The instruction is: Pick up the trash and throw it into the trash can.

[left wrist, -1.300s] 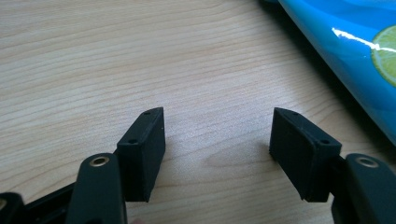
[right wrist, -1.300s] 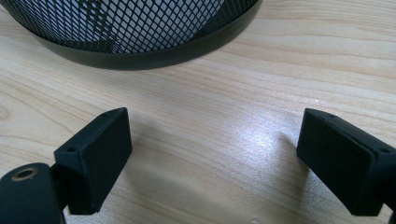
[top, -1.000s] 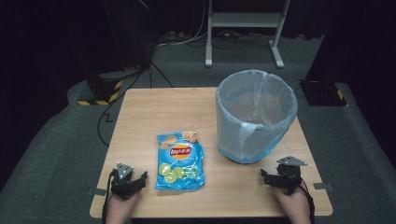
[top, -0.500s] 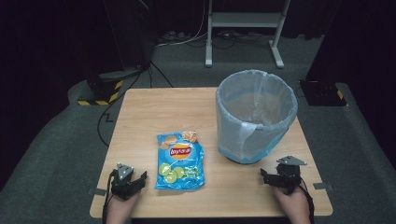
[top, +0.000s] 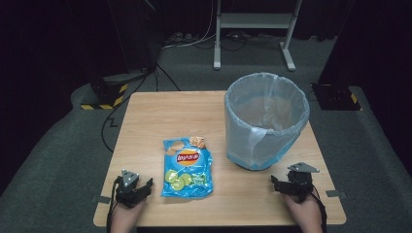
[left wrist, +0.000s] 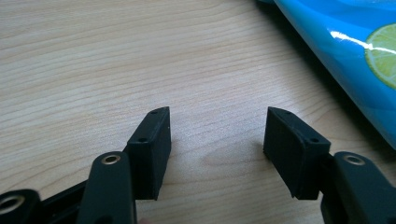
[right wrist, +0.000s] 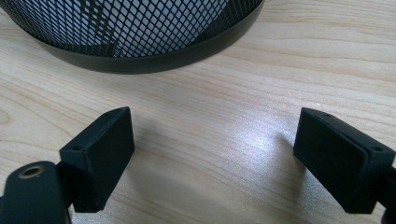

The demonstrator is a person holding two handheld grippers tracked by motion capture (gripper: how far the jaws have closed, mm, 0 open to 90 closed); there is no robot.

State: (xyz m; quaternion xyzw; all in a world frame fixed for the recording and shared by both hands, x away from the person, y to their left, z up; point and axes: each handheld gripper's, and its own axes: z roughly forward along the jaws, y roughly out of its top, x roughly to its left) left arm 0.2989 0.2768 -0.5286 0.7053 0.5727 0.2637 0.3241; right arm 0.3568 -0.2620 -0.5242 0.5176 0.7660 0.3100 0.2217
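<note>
A blue crisp bag with lime slices printed on it lies flat near the middle of the wooden table. My left gripper rests on the table just left of the bag's lower corner. It is open, its jaws have just been closing a little, and nothing is between them. In the left gripper view the gripper has bare wood between its pads and the bag at the upper right. My right gripper is open and empty on the table, in front of the bin.
The mesh bin, lined with a pale plastic bag, stands upright at the table's right side, just ahead of my right gripper. Dark floor surrounds the table, with cables and a stand's white legs behind it.
</note>
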